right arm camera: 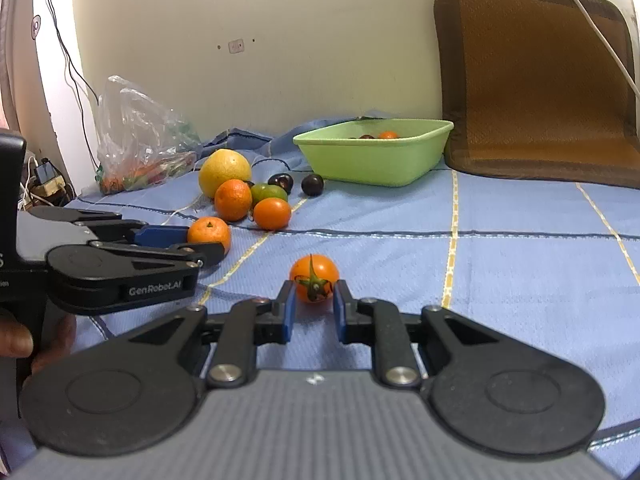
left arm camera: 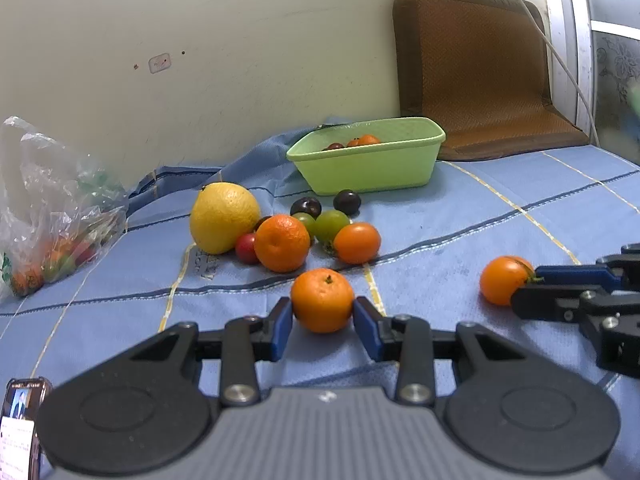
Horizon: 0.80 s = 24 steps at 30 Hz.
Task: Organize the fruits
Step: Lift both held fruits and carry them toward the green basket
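Note:
My left gripper [left arm camera: 322, 309] is shut on a mandarin [left arm camera: 322, 300] that rests on the blue cloth. It shows from the side in the right wrist view [right arm camera: 208, 234]. My right gripper [right arm camera: 315, 294] is shut on an orange tomato [right arm camera: 314, 278] with a green stem, also on the cloth; it shows at the right of the left wrist view [left arm camera: 503, 285]. A green basket [left arm camera: 372, 168] at the back holds a few small fruits. A pile lies in front of it: a yellow citrus [left arm camera: 224, 216], a mandarin [left arm camera: 282, 243], an orange tomato [left arm camera: 357, 242], green tomatoes [left arm camera: 331, 225] and dark plums [left arm camera: 347, 201].
A clear plastic bag [left arm camera: 56, 208] with more small fruit lies at the left by the wall. A brown cushion [left arm camera: 480, 72] leans on the wall at the back right, with a white cable across it. A phone [left arm camera: 22, 424] lies at the near left.

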### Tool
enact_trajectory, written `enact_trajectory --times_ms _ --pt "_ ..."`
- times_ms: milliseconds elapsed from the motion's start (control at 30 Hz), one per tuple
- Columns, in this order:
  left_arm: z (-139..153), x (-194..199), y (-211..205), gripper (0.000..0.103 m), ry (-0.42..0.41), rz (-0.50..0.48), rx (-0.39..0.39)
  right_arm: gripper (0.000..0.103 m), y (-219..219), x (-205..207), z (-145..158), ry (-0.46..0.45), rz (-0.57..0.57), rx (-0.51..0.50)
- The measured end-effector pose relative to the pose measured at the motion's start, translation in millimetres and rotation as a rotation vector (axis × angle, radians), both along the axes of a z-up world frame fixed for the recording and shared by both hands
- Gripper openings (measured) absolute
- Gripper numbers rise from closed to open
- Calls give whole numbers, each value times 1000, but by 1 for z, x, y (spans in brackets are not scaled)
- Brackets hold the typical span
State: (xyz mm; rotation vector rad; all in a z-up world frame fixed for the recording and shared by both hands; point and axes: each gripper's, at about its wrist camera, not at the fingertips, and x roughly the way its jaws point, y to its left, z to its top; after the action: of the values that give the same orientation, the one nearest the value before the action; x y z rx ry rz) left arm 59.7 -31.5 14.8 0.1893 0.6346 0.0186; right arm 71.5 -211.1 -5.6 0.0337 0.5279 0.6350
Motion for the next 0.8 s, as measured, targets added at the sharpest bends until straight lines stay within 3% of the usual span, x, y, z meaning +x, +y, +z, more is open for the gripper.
enact_trajectory --times_ms 400,533,700,800 --pt "1 5 0 34 -4 -10 2 21 -1 3 2 -1 -5 27" --pt "2 7 2 34 -4 -14 -8 13 -4 5 5 7 -15 56" --pt "6 11 10 34 14 -20 -80 11 -4 10 8 9 2 60" --pt "8 11 16 34 25 -38 -121 15 -3 10 8 6 27 47"
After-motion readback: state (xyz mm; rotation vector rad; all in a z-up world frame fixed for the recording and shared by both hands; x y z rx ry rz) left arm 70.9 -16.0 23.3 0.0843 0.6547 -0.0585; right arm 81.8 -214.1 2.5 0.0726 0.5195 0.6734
